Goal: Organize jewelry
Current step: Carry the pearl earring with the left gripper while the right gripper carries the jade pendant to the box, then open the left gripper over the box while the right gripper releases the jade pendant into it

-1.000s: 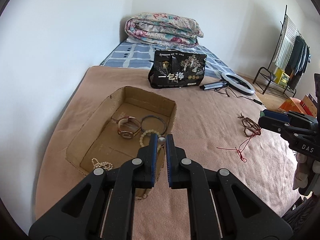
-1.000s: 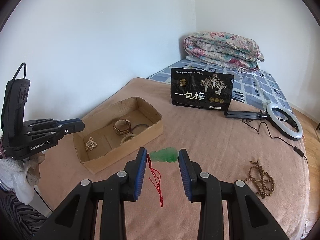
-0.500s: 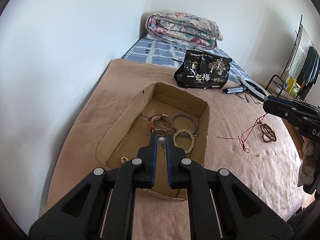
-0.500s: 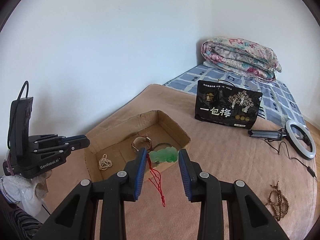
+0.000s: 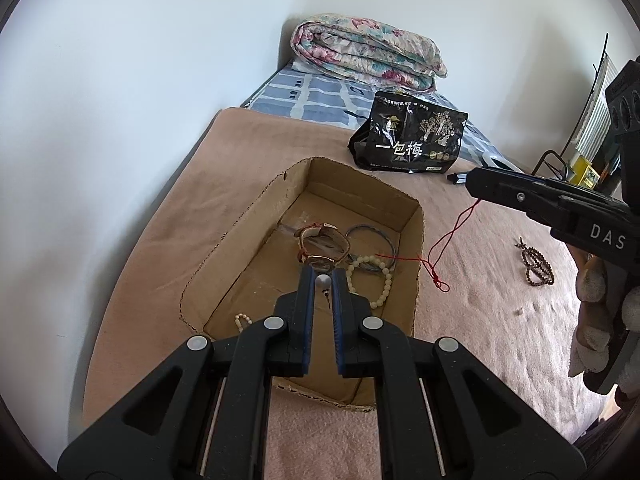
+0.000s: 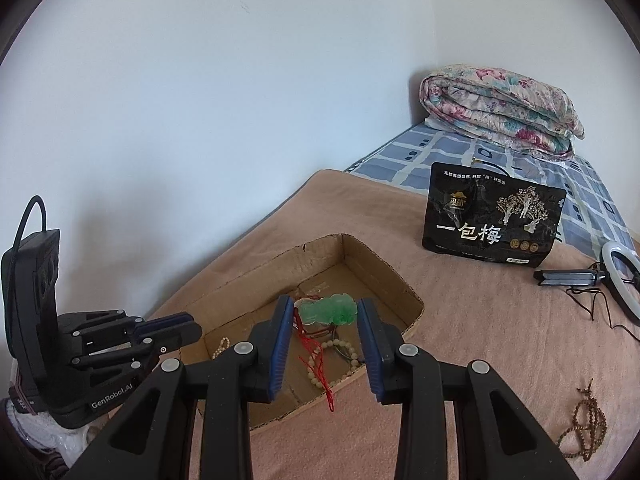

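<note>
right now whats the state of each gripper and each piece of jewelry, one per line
left gripper: shut on a pearl earring, above the cardboard box
right gripper: shut on a green jade pendant, red cord dangling over the box
watch: lying in the box
blue bangle: lying in the box
white bead bracelet: lying in the box
brown bead string: outside the box, on the blanket

Small pearl bead string [image 5: 243, 319] in cardboard box [image 5: 360, 184] – half hidden behind left gripper [image 5: 322, 276]. Ring light [image 6: 624, 280] cut by frame edge – brown bead strand [image 6: 586, 424] blurred.
</note>
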### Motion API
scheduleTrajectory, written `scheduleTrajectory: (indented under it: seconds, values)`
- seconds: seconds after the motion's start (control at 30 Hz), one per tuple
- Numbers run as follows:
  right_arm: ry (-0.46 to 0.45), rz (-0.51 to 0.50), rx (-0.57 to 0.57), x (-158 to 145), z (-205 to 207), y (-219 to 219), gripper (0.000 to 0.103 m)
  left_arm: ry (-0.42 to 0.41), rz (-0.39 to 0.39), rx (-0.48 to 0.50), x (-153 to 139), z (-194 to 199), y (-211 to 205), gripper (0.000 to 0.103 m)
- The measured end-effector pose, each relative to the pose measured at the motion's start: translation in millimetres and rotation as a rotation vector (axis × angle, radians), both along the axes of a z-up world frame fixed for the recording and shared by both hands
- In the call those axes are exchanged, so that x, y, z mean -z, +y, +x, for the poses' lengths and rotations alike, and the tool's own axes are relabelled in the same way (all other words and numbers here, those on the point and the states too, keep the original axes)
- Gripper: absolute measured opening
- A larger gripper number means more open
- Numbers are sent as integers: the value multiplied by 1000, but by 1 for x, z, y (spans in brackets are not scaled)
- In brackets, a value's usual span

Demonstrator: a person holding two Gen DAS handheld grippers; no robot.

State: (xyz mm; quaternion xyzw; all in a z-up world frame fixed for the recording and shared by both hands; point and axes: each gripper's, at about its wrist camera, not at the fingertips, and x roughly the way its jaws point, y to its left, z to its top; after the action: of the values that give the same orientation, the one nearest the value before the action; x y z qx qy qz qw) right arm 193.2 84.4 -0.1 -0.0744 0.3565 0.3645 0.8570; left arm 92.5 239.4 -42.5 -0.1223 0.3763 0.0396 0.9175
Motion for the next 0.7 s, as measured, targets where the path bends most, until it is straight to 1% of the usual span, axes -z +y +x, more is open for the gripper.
scheduleTrajectory:
  seconds: [0.3, 0.7]
  values:
    - [37, -10, 23, 17, 20, 10, 33, 17, -2, -8, 7, 3, 2, 7]
    - [50, -43, 42, 30, 41, 28, 33, 34, 6, 3, 14, 8, -2, 7]
